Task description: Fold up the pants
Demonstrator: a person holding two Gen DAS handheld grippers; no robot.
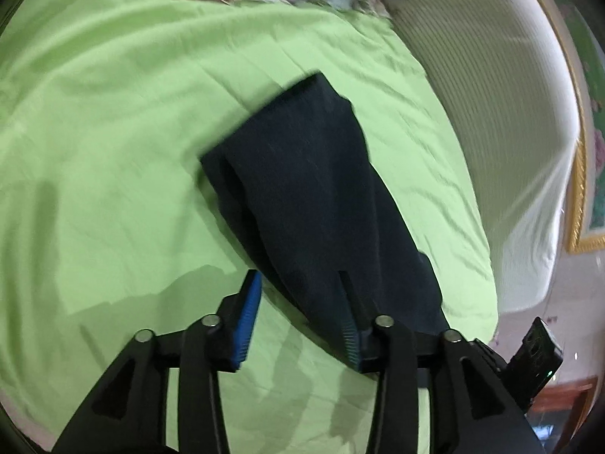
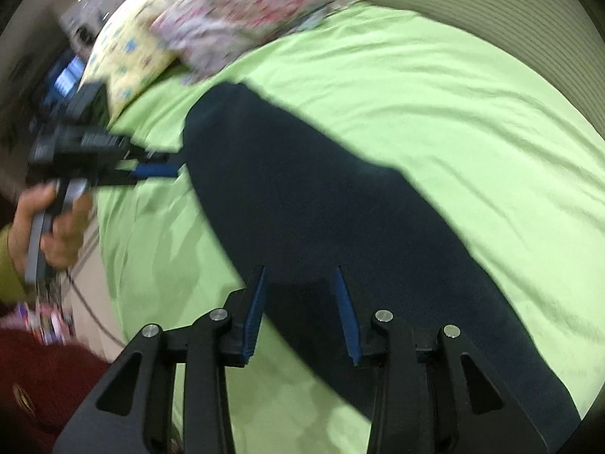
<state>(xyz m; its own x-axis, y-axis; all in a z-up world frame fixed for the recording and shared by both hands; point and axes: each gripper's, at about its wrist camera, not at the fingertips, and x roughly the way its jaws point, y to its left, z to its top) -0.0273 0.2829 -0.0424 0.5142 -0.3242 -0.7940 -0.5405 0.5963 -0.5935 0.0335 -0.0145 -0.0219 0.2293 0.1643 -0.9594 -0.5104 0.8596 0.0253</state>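
- Dark navy pants (image 1: pixel 310 196), a long soft folded strip, lie flat on the bed's wrinkled lime-green sheet (image 1: pixel 113 132).
- Left claw (image 1: pixel 302 317), ribbed blue pads parted, holds nothing.
- Right claw (image 2: pixel 302 314) stands parted above the cloth, gripping nothing.

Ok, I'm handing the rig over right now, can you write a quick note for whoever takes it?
Left gripper: jaws open, nothing gripped, at the near edge of the pants.
Right gripper: jaws open over the pants, nothing gripped.
Pants: dark, lying as a long narrow strip on the green sheet, pillows beyond.
Done: legs appear laid one over the other lengthwise.
Left: probably fold the strip end to end and smooth it; regrip first.
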